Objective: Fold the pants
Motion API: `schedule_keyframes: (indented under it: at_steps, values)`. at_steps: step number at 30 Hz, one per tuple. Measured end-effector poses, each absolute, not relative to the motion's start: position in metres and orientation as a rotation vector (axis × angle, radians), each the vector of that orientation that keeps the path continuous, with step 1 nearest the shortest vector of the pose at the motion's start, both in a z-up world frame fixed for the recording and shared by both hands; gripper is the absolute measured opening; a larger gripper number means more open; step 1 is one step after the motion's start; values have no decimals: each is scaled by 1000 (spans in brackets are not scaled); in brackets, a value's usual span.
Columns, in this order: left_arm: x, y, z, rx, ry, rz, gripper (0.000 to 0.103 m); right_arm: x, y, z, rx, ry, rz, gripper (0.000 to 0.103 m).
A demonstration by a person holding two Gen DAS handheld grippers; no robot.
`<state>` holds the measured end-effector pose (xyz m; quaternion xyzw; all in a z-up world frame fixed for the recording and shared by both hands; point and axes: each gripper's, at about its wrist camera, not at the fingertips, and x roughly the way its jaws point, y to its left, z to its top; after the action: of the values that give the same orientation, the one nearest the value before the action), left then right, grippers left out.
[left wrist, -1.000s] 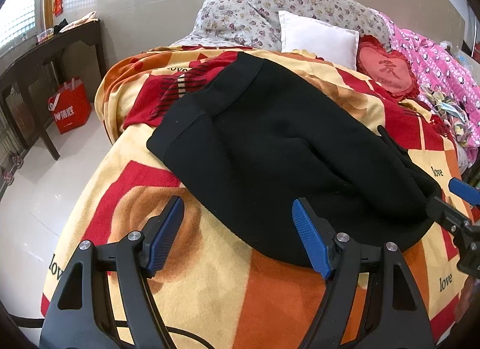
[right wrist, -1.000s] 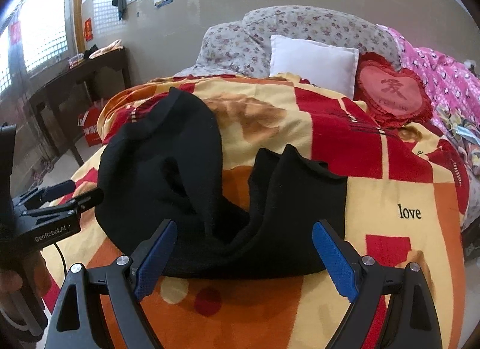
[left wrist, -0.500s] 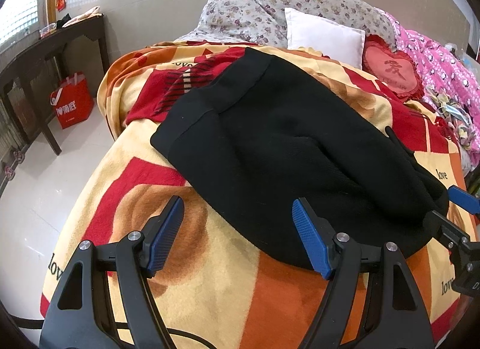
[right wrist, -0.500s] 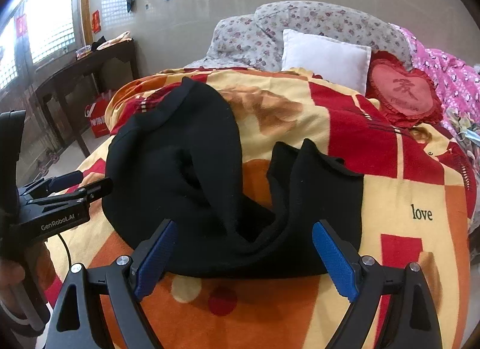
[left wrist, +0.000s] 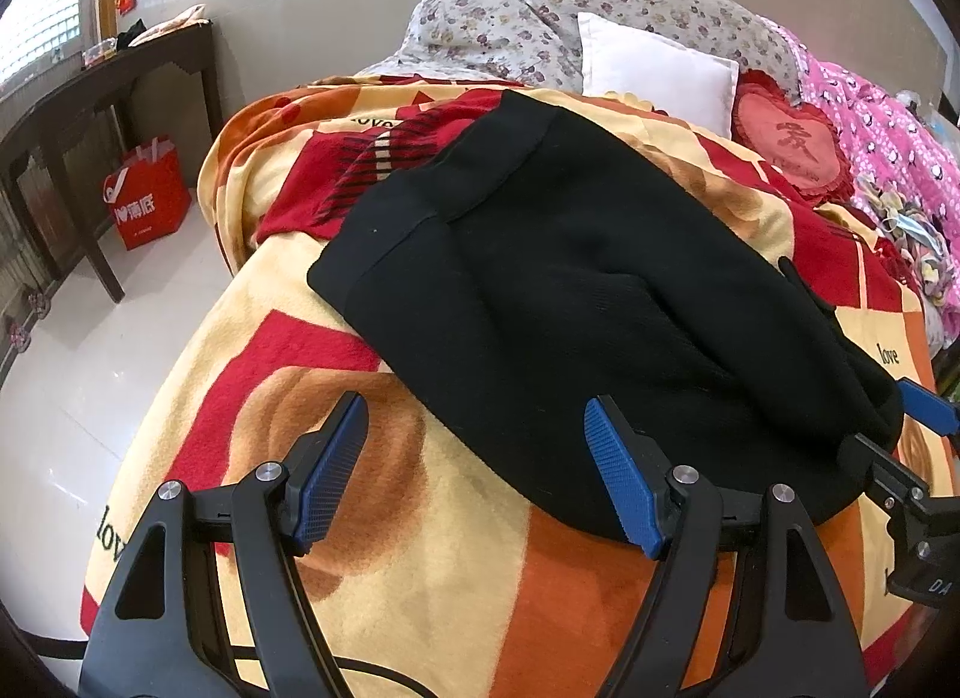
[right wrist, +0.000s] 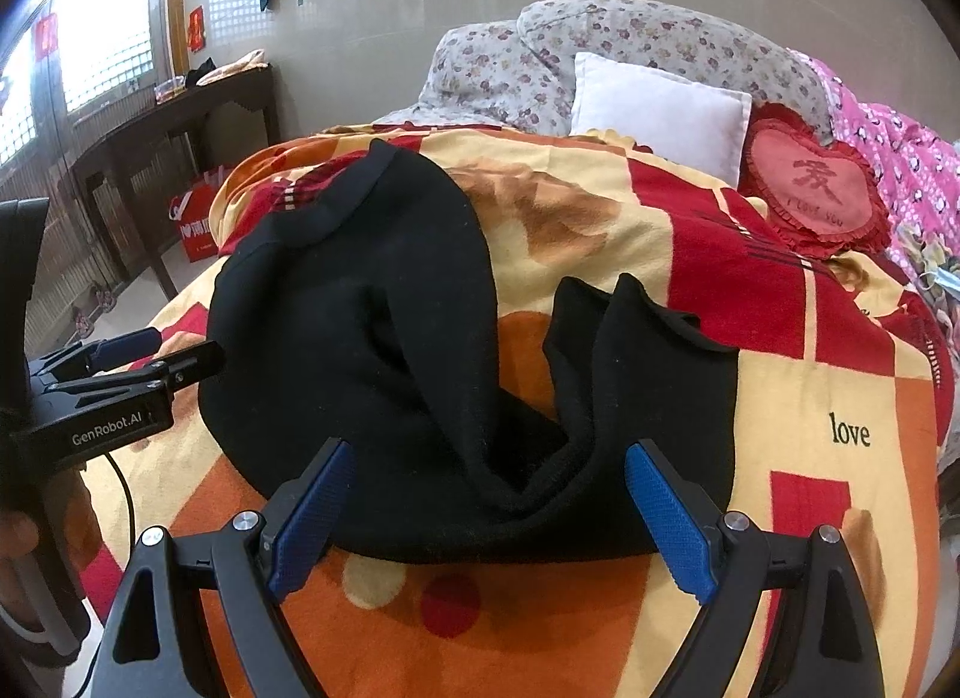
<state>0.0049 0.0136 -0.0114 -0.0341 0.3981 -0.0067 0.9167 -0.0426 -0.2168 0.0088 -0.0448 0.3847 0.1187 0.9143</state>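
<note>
Both tools are spread wide and hold nothing: the left tool sits at the near edge of the black pants, the right tool at their bunched leg end. The pants lie across the blanket, with the white pillow beyond them.

left tool: jaws spread wide | right tool: jaws spread wide
</note>
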Motion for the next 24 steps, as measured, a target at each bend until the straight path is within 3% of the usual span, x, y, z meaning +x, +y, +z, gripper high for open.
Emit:
schedule_keyframes:
  at_steps: [13, 24]
  values:
    - [15, 41, -8, -140, 834, -3, 75, -40, -212, 12, -89, 787, 257, 91]
    - [67, 87, -23, -321, 928, 13, 75, -28, -194, 7, -101, 793, 318, 91]
